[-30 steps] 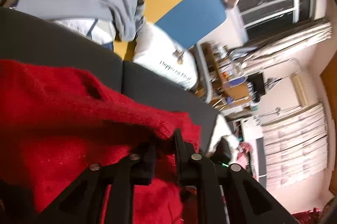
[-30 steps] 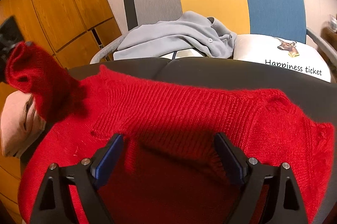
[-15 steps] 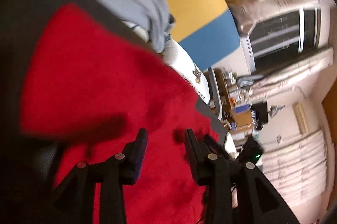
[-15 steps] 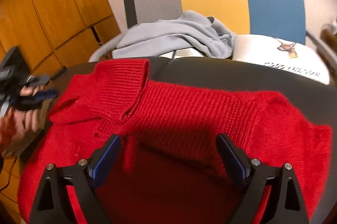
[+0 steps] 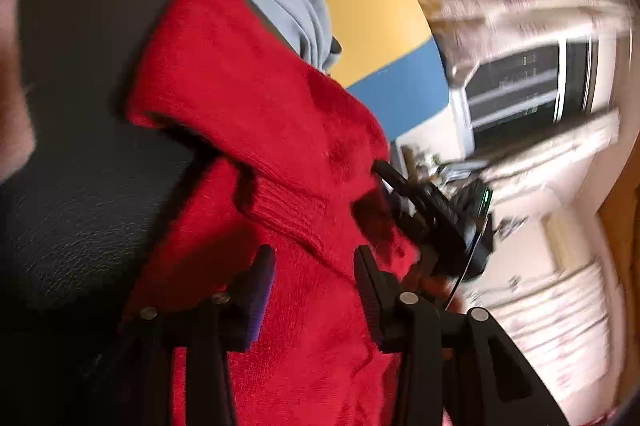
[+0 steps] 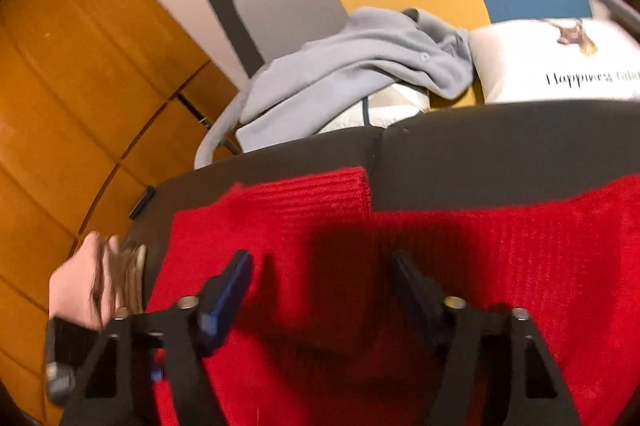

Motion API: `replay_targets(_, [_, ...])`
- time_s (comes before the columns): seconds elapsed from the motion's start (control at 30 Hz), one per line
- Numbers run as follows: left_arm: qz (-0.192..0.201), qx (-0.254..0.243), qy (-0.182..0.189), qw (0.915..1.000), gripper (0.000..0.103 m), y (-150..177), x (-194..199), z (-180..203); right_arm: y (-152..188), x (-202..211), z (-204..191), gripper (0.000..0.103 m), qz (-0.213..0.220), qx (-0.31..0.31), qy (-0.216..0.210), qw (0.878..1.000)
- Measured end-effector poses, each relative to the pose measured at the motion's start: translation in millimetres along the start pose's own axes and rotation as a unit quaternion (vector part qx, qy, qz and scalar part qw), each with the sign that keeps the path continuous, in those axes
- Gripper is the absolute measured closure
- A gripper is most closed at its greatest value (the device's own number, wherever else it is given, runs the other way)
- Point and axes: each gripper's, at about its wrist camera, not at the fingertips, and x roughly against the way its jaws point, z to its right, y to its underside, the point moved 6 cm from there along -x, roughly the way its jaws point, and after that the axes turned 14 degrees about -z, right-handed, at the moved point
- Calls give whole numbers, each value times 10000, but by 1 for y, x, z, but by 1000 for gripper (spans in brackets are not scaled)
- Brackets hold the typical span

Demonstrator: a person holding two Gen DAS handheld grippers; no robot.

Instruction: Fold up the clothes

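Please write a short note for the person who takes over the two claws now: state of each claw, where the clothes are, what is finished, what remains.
Left claw: open, empty, over the red sweater.
Right claw: open, empty, low over the same sweater.
The sweater lies spread on the dark cushion; one sleeve is already folded across its body.
A grey garment lies heaped behind, unfolded.
Left to do: the remaining folds of the sweater, then the grey garment.

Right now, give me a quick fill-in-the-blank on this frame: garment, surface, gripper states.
1. The sweater under both grippers is ____ in color.
2. It lies on a ____ cushion.
3. The right gripper has its jaws ____, gripping nothing.
4. Behind the cushion, a ____ garment lies piled beside a white pillow.

Missing words: red; black; open; grey
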Motion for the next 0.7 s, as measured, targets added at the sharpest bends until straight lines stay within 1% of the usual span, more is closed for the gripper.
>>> replay_targets(0.03, [-16,-174,-87,9998,60,1,-3,6,-1,-4,-1,68,-60,-45,75,9999])
replay_targets(0.07, [-32,-324,-129,9994,59,0,-6,11,0,-7,-4,84,-176,-68,73,9998])
replay_targets(0.1, [-48,-458,-139,9988,58,-1,-9,18,0,-9,-8,93,-276,0,62,9996])
replay_targets(0.13, [-64,-592,-150,9981,57,-2,-13,24,1,-11,-12,94,-371,89,54,9993])
replay_targets(0.17, [-113,-618,-133,9979,56,-4,-17,26,2,-10,-18,94,-429,234,130,9987])
replay_targets(0.23, [-254,-524,-63,9983,55,-9,-28,27,1,-3,-32,94,-484,520,208,9973])
replay_targets(0.3, [-314,-280,78,9991,55,-14,-35,22,-4,8,-44,95,-446,732,260,9960])
replay_targets(0.43, [-95,239,560,9981,53,-24,-33,8,-18,42,-59,95,-210,974,360,9944])
replay_targets(0.5, [23,494,800,9956,52,-29,-32,1,-20,57,-53,95,-140,919,394,9949])
replay_targets(0.57, [142,749,1039,9917,52,-34,-31,-6,-20,63,-42,95,-181,762,421,9960])
replay_targets(0.6, [160,769,1038,9915,52,-35,-31,-7,-18,63,-34,95,-234,633,433,9968])
replay_targets(0.63, [141,707,955,9928,52,-35,-32,-6,-14,60,-19,94,-327,359,436,9979])
replay_targets(0.67, [116,638,871,9941,52,-34,-32,-5,-9,58,-11,91,-348,171,235,9990])
replay_targets(0.7, [110,608,836,9946,52,-34,-31,-6,-3,56,-5,91,-348,11,-14,9994])
